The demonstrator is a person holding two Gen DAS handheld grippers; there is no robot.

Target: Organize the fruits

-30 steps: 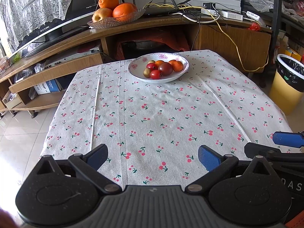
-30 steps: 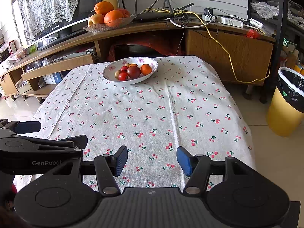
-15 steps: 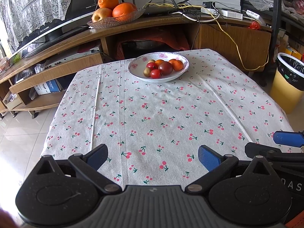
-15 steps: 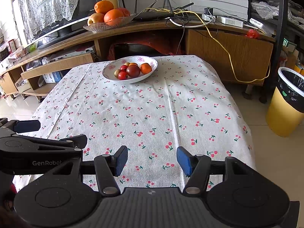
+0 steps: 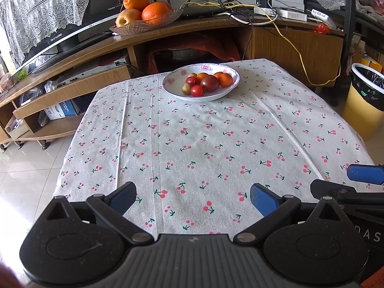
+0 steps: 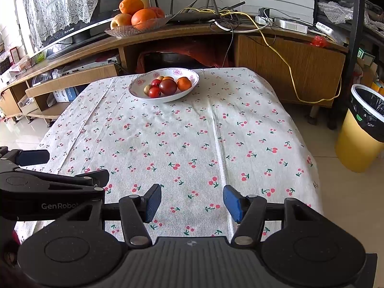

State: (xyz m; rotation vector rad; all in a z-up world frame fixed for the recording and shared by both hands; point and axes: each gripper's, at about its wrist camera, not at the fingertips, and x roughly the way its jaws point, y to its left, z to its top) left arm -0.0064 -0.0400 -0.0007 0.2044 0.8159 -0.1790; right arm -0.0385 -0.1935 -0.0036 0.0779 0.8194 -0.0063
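A white flowered bowl (image 5: 172,88) (image 6: 136,91) stands at the far side of the table with several small fruits in it: red tomatoes (image 5: 197,90), a dark plum (image 5: 210,83) (image 6: 168,86) and small oranges (image 5: 226,79) (image 6: 184,83). My left gripper (image 5: 193,198) is open and empty over the near edge of the table, far from the bowl. My right gripper (image 6: 192,202) is open and empty beside it, also at the near edge. Each gripper shows at the side of the other's view.
The table wears a cherry-print cloth (image 5: 204,144). Behind it a wooden TV bench carries a glass dish of large oranges and an apple (image 5: 144,12) (image 6: 136,16), a TV and cables. A yellow bin (image 5: 364,103) (image 6: 360,132) stands on the floor to the right.
Both views have crept slightly nearer to the bowl. Both grippers remain open and empty.
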